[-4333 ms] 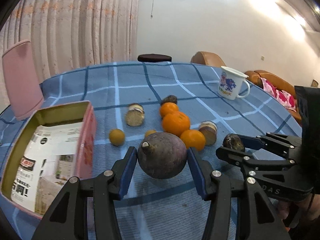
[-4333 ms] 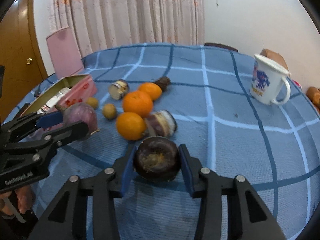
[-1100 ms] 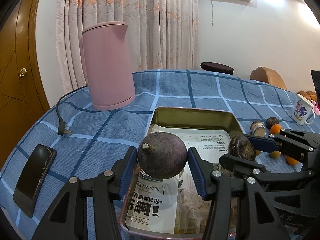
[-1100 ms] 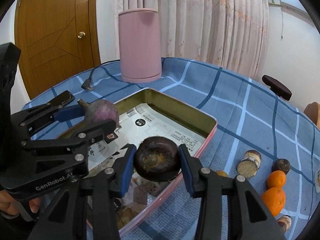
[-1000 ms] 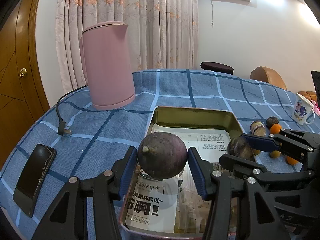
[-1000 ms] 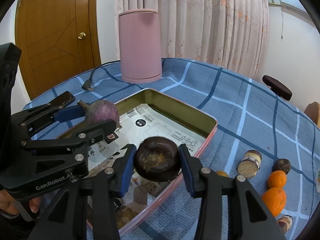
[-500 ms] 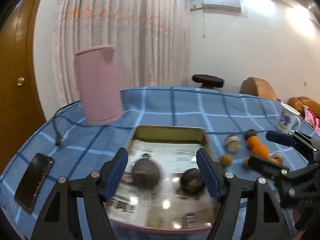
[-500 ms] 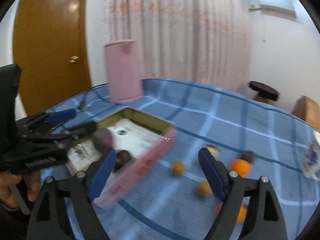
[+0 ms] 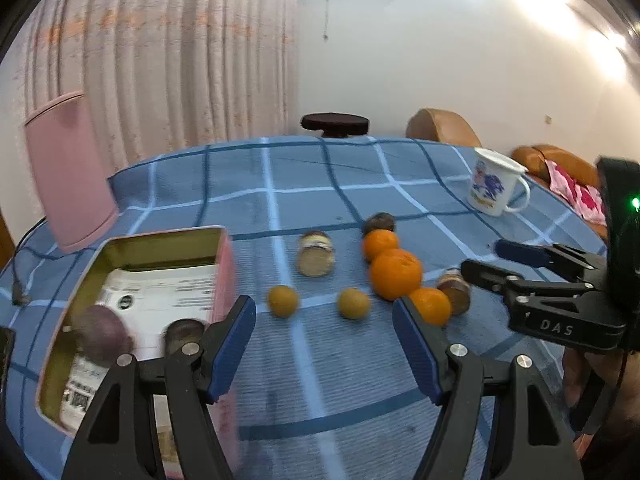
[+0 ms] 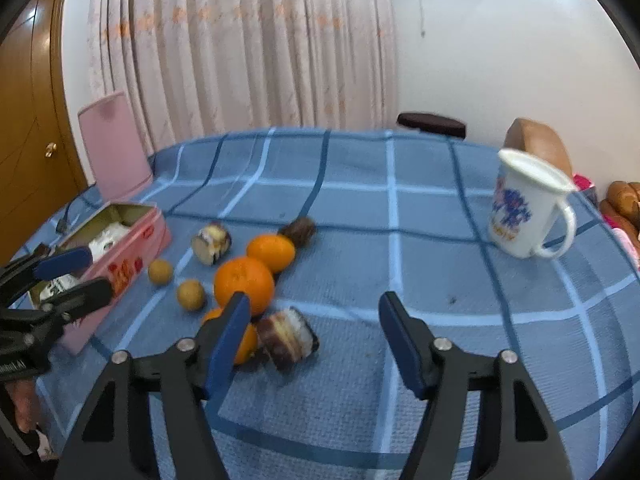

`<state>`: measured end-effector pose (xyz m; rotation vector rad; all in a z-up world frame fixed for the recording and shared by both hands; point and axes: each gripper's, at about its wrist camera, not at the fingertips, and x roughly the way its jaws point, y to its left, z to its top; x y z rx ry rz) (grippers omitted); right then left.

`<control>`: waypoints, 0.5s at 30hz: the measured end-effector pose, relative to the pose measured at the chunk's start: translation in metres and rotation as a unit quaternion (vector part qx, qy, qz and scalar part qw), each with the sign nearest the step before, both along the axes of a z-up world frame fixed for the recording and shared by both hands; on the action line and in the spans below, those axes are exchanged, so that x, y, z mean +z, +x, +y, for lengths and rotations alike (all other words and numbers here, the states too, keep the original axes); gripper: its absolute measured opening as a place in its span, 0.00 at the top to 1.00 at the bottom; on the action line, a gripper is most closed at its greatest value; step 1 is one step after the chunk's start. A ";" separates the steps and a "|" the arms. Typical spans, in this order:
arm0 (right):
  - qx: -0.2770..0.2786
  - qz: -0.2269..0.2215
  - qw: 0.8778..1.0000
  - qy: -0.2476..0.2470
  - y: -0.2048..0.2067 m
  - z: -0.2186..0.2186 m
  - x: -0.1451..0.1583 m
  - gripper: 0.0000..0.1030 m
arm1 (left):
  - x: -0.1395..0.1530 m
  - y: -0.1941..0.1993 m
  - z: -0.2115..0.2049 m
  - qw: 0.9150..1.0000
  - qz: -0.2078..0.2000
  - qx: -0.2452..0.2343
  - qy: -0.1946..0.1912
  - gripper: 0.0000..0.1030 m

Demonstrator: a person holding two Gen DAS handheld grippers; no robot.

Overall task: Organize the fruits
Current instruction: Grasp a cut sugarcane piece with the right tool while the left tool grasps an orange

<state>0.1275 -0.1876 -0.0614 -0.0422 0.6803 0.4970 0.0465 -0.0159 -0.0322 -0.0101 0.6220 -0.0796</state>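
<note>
Now both grippers are empty: the left gripper (image 9: 324,344) has its jaws spread wide, and the right gripper (image 10: 314,340) has jaws closing on nothing. Ahead of the jaws lie three oranges (image 9: 395,274), round, firm and likely to roll, best pinched across the middle. Two dark fruits (image 9: 102,332) sit in the tin (image 9: 160,238) left of them.

Fruit-strewn blue checked tablecloth (image 10: 400,216)

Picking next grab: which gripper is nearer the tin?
Left. The left gripper hangs right beside the tin; the right gripper is beyond the oranges, closing on nothing.
</note>
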 end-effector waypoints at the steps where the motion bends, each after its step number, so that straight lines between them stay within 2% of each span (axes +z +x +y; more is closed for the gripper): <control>1: 0.003 0.004 1.000 0.001 0.001 0.000 -0.001 0.43 | -0.001 0.001 -0.003 1.000 0.003 -0.002 0.002 0.30; 9: 0.047 0.052 0.997 0.008 0.006 0.004 -0.015 0.46 | -0.008 0.010 -0.019 1.000 0.013 -0.016 0.015 0.30; 11: 0.054 0.072 0.995 0.034 0.011 -0.004 -0.019 0.52 | -0.010 0.013 -0.023 1.000 0.017 -0.020 0.015 0.30; 13: 0.060 0.085 0.993 0.055 0.014 -0.007 -0.022 0.63 | -0.012 0.014 -0.027 0.999 0.020 -0.025 0.015 0.30; 15: 0.061 0.087 0.993 0.058 0.014 -0.008 -0.021 0.63 | -0.013 0.014 -0.032 0.999 0.021 -0.030 0.020 0.30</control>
